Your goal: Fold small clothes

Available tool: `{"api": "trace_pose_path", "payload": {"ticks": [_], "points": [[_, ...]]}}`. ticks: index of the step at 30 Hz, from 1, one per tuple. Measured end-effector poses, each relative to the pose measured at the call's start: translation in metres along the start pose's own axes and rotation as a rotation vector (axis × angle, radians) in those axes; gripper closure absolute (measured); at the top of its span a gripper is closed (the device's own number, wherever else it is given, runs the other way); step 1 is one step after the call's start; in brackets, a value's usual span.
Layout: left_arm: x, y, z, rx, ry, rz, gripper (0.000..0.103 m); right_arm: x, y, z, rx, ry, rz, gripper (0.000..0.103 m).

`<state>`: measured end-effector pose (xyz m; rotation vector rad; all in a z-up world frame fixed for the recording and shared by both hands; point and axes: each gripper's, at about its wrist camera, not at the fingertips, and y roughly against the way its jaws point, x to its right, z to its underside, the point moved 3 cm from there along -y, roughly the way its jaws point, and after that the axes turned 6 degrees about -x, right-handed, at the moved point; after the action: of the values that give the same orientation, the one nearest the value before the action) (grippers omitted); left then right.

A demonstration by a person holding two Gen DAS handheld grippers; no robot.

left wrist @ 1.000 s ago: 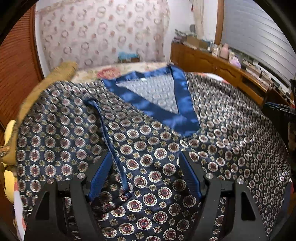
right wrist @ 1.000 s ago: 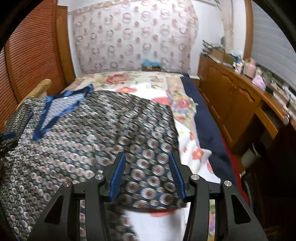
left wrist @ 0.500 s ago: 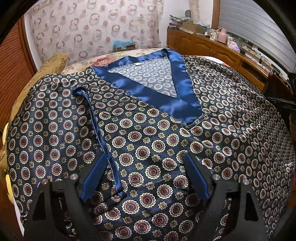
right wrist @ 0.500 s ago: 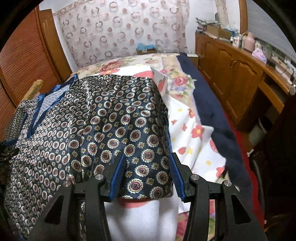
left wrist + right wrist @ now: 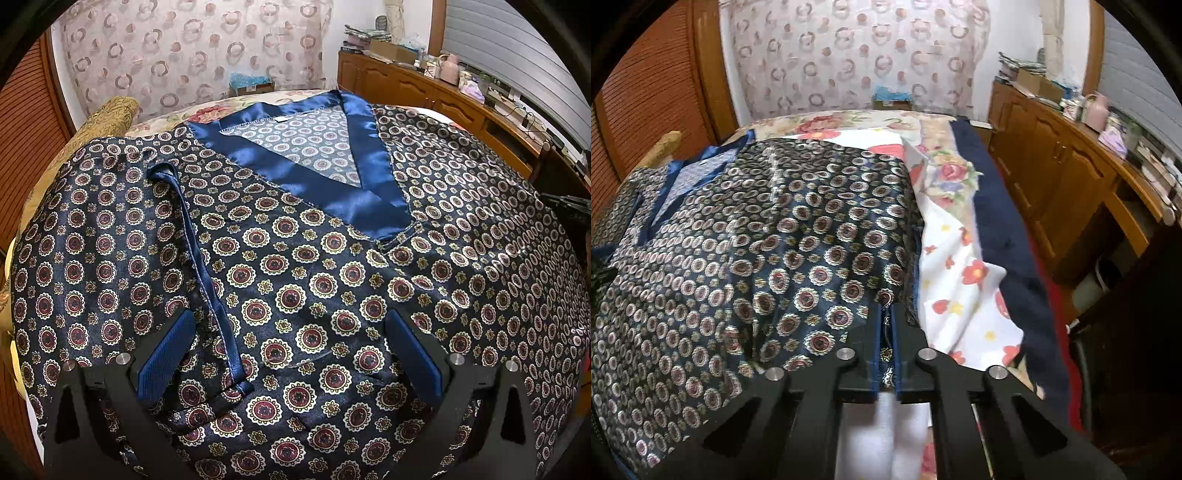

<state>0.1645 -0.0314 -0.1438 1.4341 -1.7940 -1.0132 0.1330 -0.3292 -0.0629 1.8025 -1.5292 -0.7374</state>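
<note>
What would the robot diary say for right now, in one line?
step: grab hem | right gripper: shut on patterned top corner | left gripper: open over top | floral sheet beneath

Top [image 5: 314, 295] spread past the left view's bottom and right edges, bed [image 5: 964, 266] under the top mostly covered, top's pinched hem hidden between the right gripper's [image 5: 886, 314] pads, items on the cabinet [image 5: 1067, 166] beyond the top blurred, too small to tell

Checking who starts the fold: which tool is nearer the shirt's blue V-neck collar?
Left. The left tool hovers open just below the collar; the right tool grips the shirt edge, collar far left.
</note>
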Motion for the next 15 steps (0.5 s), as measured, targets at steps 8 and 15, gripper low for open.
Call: {"api": "trace_pose_path", "payload": {"ticks": [8, 15], "points": [[0.0, 0.0, 0.0, 0.0, 0.0, -0.001, 0.0, -0.025, 0.021, -0.015, 0.08, 0.065, 0.019, 0.102], [0.0, -0.001, -0.002, -0.001, 0.011, -0.004, 0.0, -0.068, 0.039, -0.028, 0.164, 0.131, -0.051, 0.102]]}}
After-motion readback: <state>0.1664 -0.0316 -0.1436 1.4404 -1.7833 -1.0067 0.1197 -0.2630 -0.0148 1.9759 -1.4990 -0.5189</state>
